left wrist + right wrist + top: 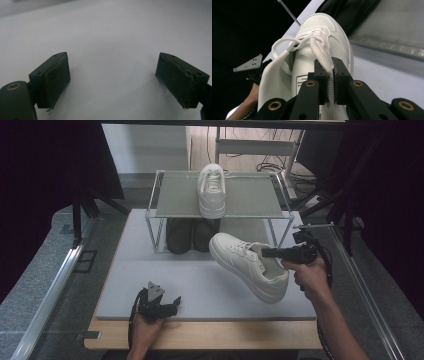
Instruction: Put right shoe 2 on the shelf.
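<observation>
Grey matting covers the table. On it, the right gripper pinches the collar of a white lace-up sneaker, while the left gripper rests wide apart, holding nothing.

one printed label: a small white tag with a black border, inside the white sneaker, seen in the right gripper view just left of the gripper's jaws. lines of dark print on it, too small and blurred to read. no brand mark, number or sign legible on the shoes, rack or mat in the high view.
</observation>
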A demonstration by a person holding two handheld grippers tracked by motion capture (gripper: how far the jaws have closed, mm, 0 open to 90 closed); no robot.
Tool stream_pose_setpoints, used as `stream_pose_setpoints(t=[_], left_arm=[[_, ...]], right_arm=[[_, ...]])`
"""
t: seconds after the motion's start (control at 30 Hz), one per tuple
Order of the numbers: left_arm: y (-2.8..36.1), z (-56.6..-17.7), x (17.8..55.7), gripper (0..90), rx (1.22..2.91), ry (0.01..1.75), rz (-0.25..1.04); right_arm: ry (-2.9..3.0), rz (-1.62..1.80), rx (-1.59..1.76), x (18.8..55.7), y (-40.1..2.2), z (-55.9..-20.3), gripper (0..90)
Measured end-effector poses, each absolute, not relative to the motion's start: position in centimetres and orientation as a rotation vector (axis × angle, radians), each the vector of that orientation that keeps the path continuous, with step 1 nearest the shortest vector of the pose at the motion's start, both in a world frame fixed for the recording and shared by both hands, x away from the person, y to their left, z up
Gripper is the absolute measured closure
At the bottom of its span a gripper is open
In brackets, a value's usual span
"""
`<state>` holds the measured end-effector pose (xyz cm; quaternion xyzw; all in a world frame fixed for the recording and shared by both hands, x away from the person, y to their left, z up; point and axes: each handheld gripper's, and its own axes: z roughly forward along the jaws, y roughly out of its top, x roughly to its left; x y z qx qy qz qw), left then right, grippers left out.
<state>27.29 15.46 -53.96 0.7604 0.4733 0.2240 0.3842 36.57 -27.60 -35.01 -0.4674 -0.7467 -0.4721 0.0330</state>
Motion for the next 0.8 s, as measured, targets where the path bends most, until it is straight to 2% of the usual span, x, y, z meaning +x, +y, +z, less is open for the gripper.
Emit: stream_pose_setpoints(t=[0.8], left_arm=[[15.5, -53.9, 27.3, 12.0, 1.946, 1.204, 0.569]], right_arm=[[-2.243, -1.594, -1.523, 36.2, -31.1, -27.9, 83.6]])
